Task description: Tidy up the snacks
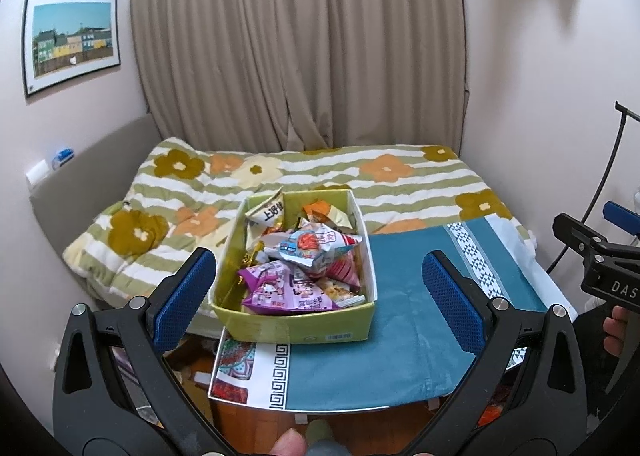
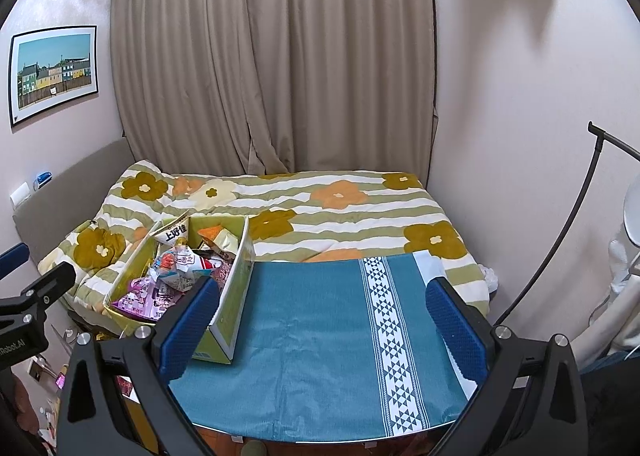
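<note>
1. Snacks (image 1: 296,256) fill a yellow-green box (image 1: 320,330); I see a purple packet (image 1: 280,288) at the near end, a pale blue and white packet (image 1: 312,246) on top in the middle, and a cream packet with dark lettering (image 1: 266,214) leaning at the far left corner.
2. The box sits on the left part of a table covered with a teal cloth (image 1: 400,296). Its far end reaches toward the bed.
3. From the right wrist view, I see the same box (image 2: 236,280) at the cloth's left edge, with the rest of the teal cloth (image 2: 312,320) bare and a white band of dark triangles (image 2: 384,328) running down its right side.
4. My left gripper (image 1: 320,296) hovers in front of the box with its blue pads (image 1: 184,296) spread wide, holding nothing. The box's near end appears between the two fingers.
5. My right gripper (image 2: 320,320) hangs over the middle of the cloth, also spread wide and holding nothing; its left pad (image 2: 188,328) overlaps the box's near right corner in view, though I cannot tell if it touches.
6. Beyond the table lies a bed with a striped, flowered quilt (image 1: 312,172). Beige curtains (image 1: 296,44) hang behind it, and a framed picture of coloured houses (image 1: 72,40) is on the left wall.
</note>
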`<move>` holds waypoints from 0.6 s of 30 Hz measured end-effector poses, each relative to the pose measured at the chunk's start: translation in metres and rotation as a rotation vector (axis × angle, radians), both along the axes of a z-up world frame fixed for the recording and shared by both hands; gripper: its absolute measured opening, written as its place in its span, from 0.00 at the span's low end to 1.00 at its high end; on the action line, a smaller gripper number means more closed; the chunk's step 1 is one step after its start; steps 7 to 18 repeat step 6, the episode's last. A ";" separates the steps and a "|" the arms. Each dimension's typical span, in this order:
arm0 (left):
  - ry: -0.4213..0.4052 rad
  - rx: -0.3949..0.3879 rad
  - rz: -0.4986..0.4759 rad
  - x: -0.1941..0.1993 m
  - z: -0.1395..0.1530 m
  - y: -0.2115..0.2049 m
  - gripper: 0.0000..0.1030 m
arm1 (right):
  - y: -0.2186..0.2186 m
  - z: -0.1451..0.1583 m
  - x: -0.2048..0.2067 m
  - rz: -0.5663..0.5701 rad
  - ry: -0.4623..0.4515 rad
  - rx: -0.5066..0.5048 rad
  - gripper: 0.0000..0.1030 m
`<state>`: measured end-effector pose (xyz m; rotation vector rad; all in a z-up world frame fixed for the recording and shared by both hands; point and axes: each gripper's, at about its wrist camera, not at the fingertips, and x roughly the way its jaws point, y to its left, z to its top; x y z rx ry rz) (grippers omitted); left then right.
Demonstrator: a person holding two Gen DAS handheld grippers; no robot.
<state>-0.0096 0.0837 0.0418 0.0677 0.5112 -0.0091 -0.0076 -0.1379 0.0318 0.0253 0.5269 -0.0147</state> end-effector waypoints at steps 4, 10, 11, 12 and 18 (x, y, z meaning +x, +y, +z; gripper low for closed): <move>-0.016 0.011 -0.004 0.000 -0.002 0.001 0.99 | 0.000 0.000 0.000 -0.001 0.001 -0.001 0.99; -0.015 0.016 -0.009 0.001 -0.004 0.002 0.99 | 0.000 -0.001 0.000 -0.001 0.003 0.001 0.99; -0.015 0.016 -0.009 0.001 -0.004 0.002 0.99 | 0.000 -0.001 0.000 -0.001 0.003 0.001 0.99; -0.015 0.016 -0.009 0.001 -0.004 0.002 0.99 | 0.000 -0.001 0.000 -0.001 0.003 0.001 0.99; -0.015 0.016 -0.009 0.001 -0.004 0.002 0.99 | 0.000 -0.001 0.000 -0.001 0.003 0.001 0.99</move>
